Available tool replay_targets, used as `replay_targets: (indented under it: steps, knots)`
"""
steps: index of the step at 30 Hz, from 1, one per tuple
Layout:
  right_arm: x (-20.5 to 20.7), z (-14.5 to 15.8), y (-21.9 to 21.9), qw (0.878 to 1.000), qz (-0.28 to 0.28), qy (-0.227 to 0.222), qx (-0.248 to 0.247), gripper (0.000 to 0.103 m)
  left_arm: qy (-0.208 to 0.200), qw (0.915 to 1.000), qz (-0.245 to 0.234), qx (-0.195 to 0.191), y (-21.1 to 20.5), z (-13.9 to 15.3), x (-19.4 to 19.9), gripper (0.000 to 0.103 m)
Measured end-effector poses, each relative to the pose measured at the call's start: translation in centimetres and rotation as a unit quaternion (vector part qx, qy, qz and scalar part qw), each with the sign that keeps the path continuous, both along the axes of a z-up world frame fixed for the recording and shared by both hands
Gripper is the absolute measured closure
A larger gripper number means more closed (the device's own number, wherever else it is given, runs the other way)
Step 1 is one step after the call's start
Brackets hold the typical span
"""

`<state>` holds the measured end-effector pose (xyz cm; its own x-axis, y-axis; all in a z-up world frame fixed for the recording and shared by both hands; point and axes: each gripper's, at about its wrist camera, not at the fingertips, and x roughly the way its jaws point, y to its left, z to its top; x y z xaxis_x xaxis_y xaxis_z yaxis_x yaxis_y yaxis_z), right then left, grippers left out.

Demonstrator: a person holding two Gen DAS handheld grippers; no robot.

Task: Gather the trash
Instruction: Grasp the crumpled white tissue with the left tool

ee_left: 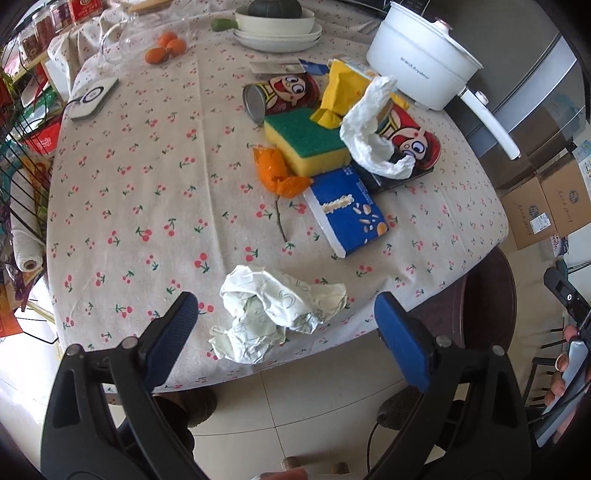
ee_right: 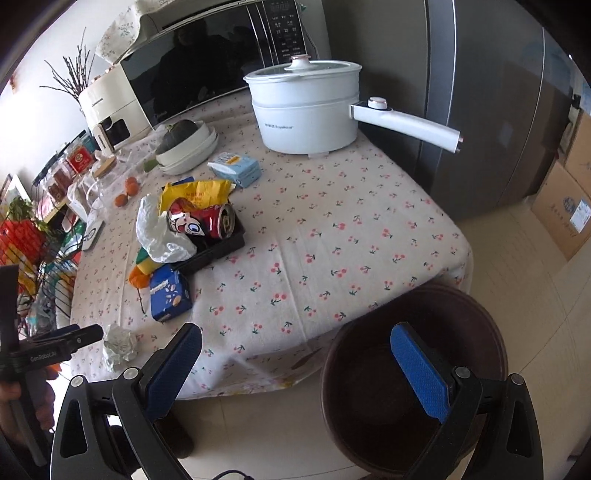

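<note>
A crumpled white paper wad [ee_left: 275,317] lies near the table's front edge, between the open fingers of my left gripper [ee_left: 286,310], which hovers just short of it. It also shows in the right wrist view [ee_right: 120,345]. Behind it lie a blue snack box [ee_left: 345,212], orange peel [ee_left: 277,171], a yellow-green sponge [ee_left: 306,140], two red cans [ee_left: 280,94], a yellow wrapper [ee_left: 343,90] and white tissue [ee_left: 365,125]. My right gripper [ee_right: 295,350] is open and empty above a dark brown bin [ee_right: 413,376] beside the table.
A white electric pot [ee_right: 306,110] with a long handle stands at the back of the table. Stacked bowls with a squash [ee_left: 277,22], oranges [ee_left: 166,46], a white scale [ee_left: 92,98] and a wire rack [ee_left: 22,155] are at the left. Cardboard boxes [ee_left: 546,206] sit on the floor.
</note>
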<state>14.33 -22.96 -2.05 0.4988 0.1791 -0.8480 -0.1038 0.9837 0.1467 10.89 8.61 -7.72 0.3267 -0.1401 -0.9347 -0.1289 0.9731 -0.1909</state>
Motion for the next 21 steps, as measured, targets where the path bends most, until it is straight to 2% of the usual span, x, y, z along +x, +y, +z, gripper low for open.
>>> replay_targets:
  steps: [8, 14, 15, 16, 18, 21]
  knots:
    - [0.0, -0.7, 1.6, 1.000, 0.012, 0.012, -0.008, 0.000, 0.049, 0.9987, -0.012, -0.005, -0.8, -3.5, 0.8, 0.009]
    - [-0.2, -1.9, 3.0, 0.999, 0.015, 0.027, -0.013, 0.000, 0.073, 0.9971, -0.022, -0.004, -1.0, -5.4, 0.9, 0.036]
    - [-0.2, -2.1, 3.2, 0.999, 0.016, 0.029, -0.014, 0.000, 0.075, 0.9969, -0.020, -0.007, -0.9, -5.5, 0.9, 0.046]
    - [-0.2, -2.2, 3.4, 0.999, 0.017, 0.031, -0.014, 0.000, 0.075, 0.9970, -0.018, -0.009, -0.8, -5.7, 0.9, 0.052]
    - [-0.2, -2.4, 4.0, 0.999, 0.018, 0.030, -0.017, 0.000, 0.069, 0.9975, -0.014, -0.010, -0.4, -5.7, 0.8, 0.074]
    - [-0.2, -2.6, 4.8, 0.999, 0.020, 0.025, -0.025, 0.000, 0.062, 0.9977, -0.001, -0.025, 0.7, -5.3, 0.6, 0.083]
